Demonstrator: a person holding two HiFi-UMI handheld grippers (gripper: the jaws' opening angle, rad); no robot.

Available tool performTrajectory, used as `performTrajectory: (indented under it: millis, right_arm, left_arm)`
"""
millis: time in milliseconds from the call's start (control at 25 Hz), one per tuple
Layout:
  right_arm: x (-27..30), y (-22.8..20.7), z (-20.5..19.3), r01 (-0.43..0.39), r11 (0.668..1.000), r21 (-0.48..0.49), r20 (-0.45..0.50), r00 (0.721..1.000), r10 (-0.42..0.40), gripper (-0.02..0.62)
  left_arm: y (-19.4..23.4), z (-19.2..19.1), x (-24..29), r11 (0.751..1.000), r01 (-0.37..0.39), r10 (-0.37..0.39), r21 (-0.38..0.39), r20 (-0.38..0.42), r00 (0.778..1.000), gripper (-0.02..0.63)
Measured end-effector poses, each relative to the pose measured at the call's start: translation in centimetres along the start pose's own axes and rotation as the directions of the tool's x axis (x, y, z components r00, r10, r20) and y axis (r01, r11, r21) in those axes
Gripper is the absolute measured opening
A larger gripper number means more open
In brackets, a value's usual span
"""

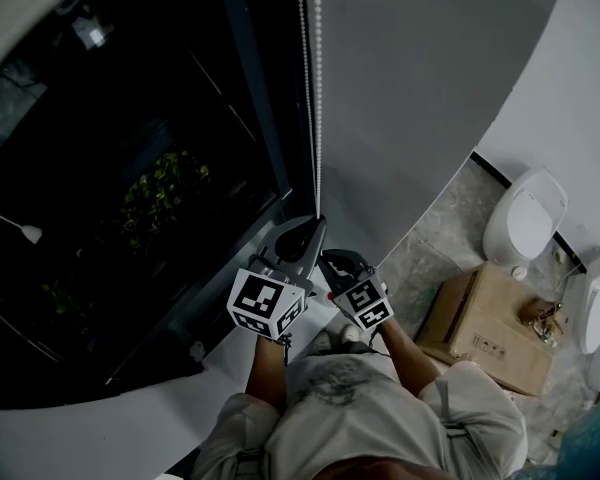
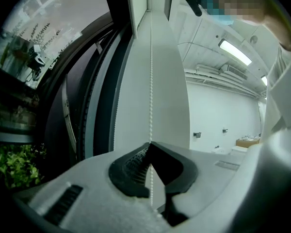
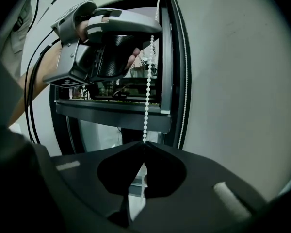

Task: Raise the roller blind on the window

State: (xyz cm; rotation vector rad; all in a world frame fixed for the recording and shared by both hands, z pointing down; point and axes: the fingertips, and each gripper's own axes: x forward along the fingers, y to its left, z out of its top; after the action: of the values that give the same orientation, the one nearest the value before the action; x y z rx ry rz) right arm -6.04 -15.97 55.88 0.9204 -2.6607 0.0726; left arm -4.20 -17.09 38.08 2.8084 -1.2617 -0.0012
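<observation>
Roller blind (image 1: 430, 78) hangs lowered right of the dark window (image 1: 130, 168); its bead chain (image 1: 316, 88) runs vertically into both tools. Left tool (image 1: 317, 223) pinches it just above the right tool (image 1: 326, 259), likewise clamped on it.

Mottled grey stone floor (image 1: 432, 236), lower right of head view. Brown cardboard box (image 1: 485, 330) sits on it. White toilet (image 1: 525, 216) stands on the floor just beyond the box. Second white ceramic fixture (image 1: 594, 313) just beside the box, partly cut off.
</observation>
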Motion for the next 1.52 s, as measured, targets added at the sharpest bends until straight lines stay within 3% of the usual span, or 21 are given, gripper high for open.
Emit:
performTrajectory:
  millis: [640,1040,1320,1520]
  right_arm:
    - [0.8,0.8,-5.4,-0.012,0.999,0.042,-0.103,0.995,0.017,0.011]
    - [0.8,1.2,-7.5,-0.014,0.998,0.069,-0.150,0.988,0.024,0.012]
    - [-0.7,1.1,-5.6,-0.034,0.994,0.101,-0.011,0.999,0.035,0.028]
    - [-3.0,0.4,-0.5,-0.115,0.987,0.108,0.120,0.988,0.102,0.066]
  left_arm:
    - [-0.5,-5.6,-0.6,0.997,0.010,-0.015,-0.076,-0.071,0.997,0.011]
    - [-0.4,-7.2,-1.0,0.996,0.006,-0.014,-0.091,-0.088,0.996,0.011]
    - [0.3,-7.1,-1.3,0.996,-0.015,0.008,-0.083,-0.084,0.996,0.011]
    - [0.9,-7.1,-1.2,0.996,-0.025,0.019,-0.082,-0.080,0.997,0.011]
